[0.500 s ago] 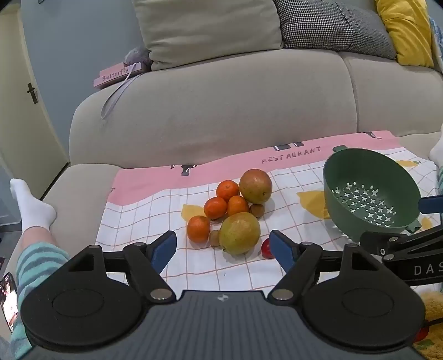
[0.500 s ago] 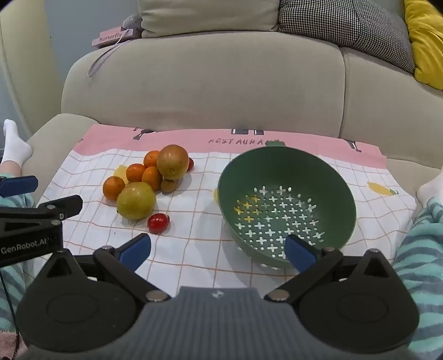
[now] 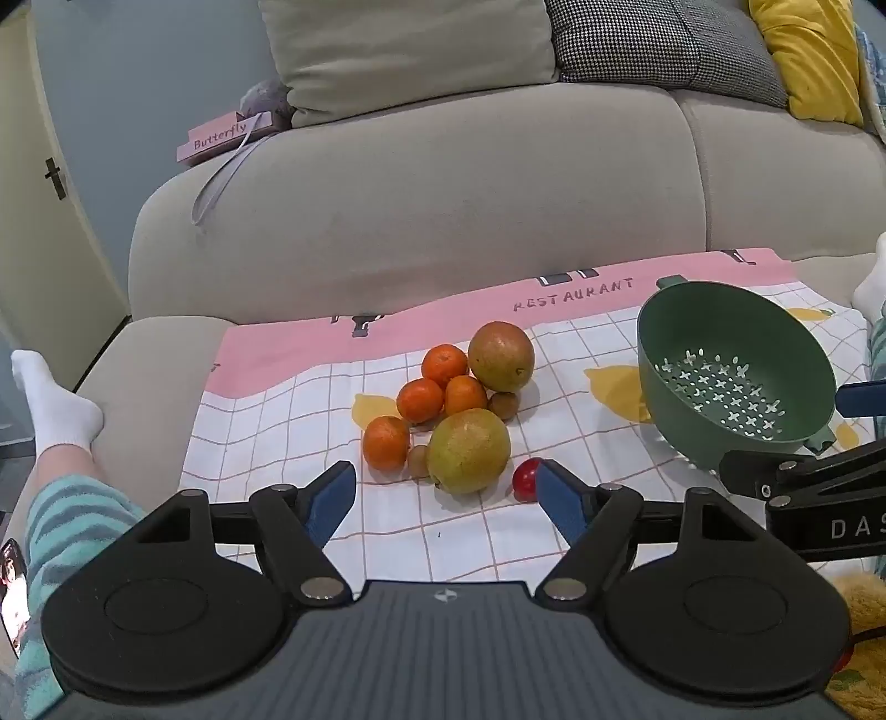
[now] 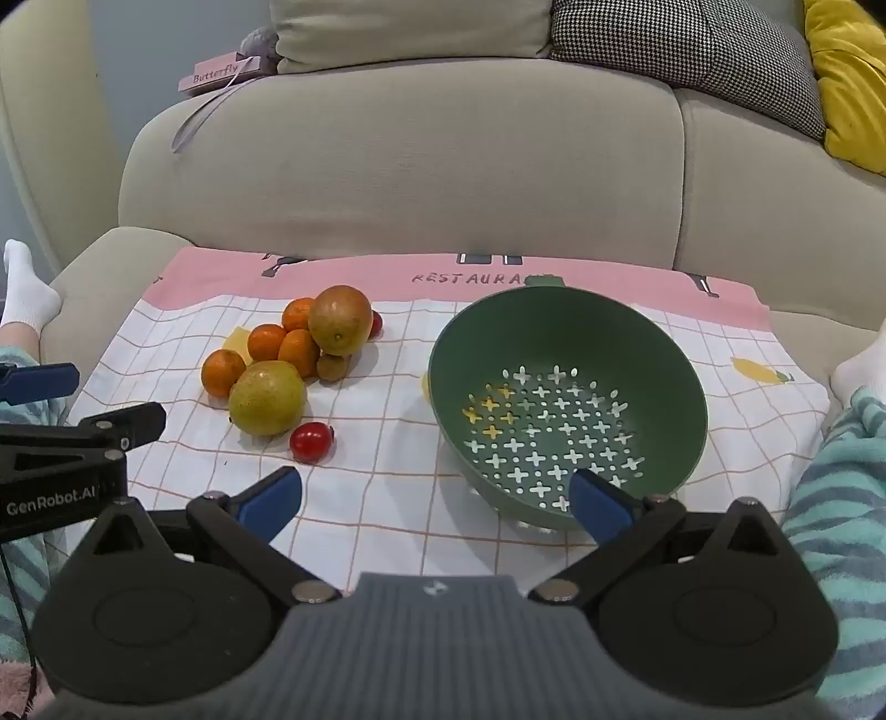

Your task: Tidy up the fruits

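A big beige sofa (image 4: 443,166) fills the back. On its seat lies a cloth (image 4: 387,498) with a pink edge and a checked white part. Pillows (image 3: 410,50) lean along the top of the sofa, and a pink book (image 3: 221,138) lies near its corner.

A green bowl (image 4: 554,332) with small holes sits on the right side of the cloth, tipped a little. It has no fruit in it.

The fruits lie in a pile on the left side of the cloth, apart from the bowl. Two big round green-yellow fruits (image 3: 468,450) are the largest, one near and one far. Four oranges (image 3: 386,442) sit beside them, touching each other. Small brown fruits (image 3: 503,405) hide between them. A red tomato (image 4: 310,441) lies alone, just in front of the pile.

The left tongs (image 3: 446,495) are wide and hold nothing. They hang just in front of the near big fruit, and the tomato peeks out beside the right blue tip.

The right tongs (image 4: 434,501) are wide too and hold nothing. They hang over the cloth, with one blue tip in front of the bowl's near rim.

A leg in a striped sleeve and a white sock (image 3: 55,404) rests at each side.
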Tool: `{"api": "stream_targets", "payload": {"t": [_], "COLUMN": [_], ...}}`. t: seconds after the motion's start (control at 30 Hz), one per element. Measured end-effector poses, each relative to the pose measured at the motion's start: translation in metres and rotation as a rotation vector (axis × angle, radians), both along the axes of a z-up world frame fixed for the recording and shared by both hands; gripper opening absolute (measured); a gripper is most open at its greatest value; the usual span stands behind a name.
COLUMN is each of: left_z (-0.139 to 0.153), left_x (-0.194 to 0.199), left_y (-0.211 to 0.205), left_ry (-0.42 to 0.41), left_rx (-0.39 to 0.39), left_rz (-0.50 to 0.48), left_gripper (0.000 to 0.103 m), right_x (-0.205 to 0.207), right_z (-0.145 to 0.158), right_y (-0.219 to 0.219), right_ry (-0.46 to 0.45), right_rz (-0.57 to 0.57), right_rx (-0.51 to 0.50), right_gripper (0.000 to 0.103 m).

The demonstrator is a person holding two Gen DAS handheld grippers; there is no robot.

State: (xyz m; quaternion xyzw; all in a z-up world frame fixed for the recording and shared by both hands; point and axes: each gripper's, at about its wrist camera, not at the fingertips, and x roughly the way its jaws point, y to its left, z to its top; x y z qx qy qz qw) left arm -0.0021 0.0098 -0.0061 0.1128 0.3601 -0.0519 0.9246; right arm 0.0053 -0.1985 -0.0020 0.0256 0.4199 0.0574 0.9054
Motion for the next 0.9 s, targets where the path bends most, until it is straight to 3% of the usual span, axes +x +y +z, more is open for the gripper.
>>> {"api": "stream_targets", "payload": {"t": [0.9], "left_z": [0.0013], "left_x": [-0.0001], "left_y": [-0.0126], "left_ry": [0.005], "left_rx": [0.008], "left_rz": [0.003], "left_gripper": [0.087], "right_x": [-0.0021], "right_z": [0.0024], "right_y": [-0.0025], "right_ry": [0.0], "right_rz": [-0.002], "right_rx": [-0.002], "right_gripper": [0.099]}}
